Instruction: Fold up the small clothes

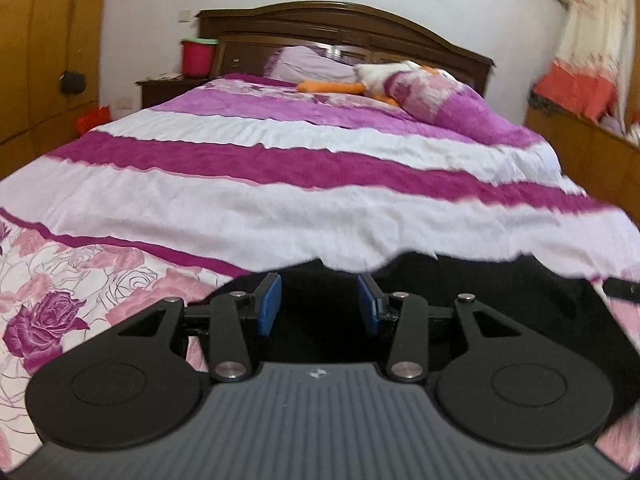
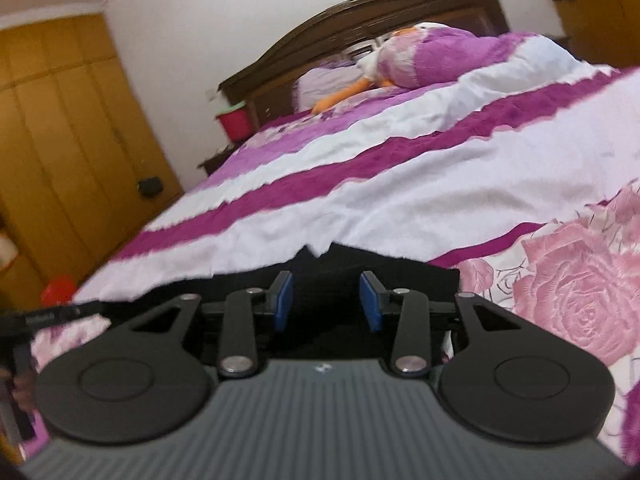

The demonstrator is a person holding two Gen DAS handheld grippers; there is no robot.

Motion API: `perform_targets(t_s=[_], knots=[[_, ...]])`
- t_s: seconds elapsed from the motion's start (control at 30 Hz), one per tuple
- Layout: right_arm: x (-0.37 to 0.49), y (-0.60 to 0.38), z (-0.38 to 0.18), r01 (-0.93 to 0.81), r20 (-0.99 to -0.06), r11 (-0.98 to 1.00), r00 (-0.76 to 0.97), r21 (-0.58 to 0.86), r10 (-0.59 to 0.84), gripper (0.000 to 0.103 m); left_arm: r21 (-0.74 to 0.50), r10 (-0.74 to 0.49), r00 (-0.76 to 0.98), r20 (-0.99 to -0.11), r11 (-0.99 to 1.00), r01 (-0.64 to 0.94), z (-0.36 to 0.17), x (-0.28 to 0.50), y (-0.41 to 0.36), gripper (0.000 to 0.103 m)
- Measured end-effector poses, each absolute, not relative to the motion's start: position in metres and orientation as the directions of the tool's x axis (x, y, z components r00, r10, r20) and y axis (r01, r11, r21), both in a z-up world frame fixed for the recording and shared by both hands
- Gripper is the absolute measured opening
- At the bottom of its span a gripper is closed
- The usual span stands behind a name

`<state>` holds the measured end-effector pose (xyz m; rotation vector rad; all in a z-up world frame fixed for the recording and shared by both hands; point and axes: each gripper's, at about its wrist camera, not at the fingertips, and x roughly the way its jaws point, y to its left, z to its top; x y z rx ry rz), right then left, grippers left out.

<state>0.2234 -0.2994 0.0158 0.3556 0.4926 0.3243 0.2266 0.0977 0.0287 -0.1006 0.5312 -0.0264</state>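
Left tongs (image 1: 318, 304) over black garment (image 1: 500, 280); right-view-only wardrobe (image 2: 60, 140).

Both wrist views are motion-blurred, so whether the black garment (image 1: 460, 280) is gripped by the blue pads (image 1: 267, 306) cannot be told, most of it lies hidden under the left gripper (image 1: 318, 304), and the curtain (image 1: 592, 40) is smeared.

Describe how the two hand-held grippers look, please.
Both look alike. The left hand-held gripper and the right hand-held gripper each have a grey ribbed body with a small logo, two round black discs, black link arms with silver pins, and blue pads on black fingers. No cables or sleeves show.
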Motion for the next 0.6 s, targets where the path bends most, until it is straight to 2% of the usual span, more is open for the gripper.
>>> perform_targets(t_s=[0.13, 0.27, 0.4, 0.47, 0.6], knots=[[0.214, -0.294, 0.013, -0.250, -0.447, 0.920, 0.815, 0.302, 0.368, 0.041, -0.070, -0.063, 0.835, -0.547, 0.997, 0.030, 0.018, 0.212, 0.089, 0.048], [0.205, -0.299, 0.009, -0.246, -0.449, 0.914, 0.811, 0.322, 0.376, 0.041, -0.070, -0.111, 0.814, -0.570, 0.994, 0.087, 0.007, 0.198, 0.081, 0.048], [0.208, -0.287, 0.003, -0.293, -0.498, 0.928, 0.783, 0.231, 0.372, 0.040, 0.007, -0.112, 0.781, -0.614, 0.989, 0.147, -0.009, 0.202, 0.067, 0.047], [0.215, -0.278, -0.001, -0.303, -0.529, 0.933, 0.768, 0.196, 0.360, 0.039, 0.041, -0.107, 0.786, -0.609, 0.985, 0.165, -0.017, 0.209, 0.062, 0.047], [0.238, -0.261, -0.007, -0.310, -0.543, 0.940, 0.769, 0.143, 0.336, 0.039, 0.018, -0.105, 0.792, -0.602, 0.989, 0.144, -0.020, 0.240, 0.067, 0.047]])
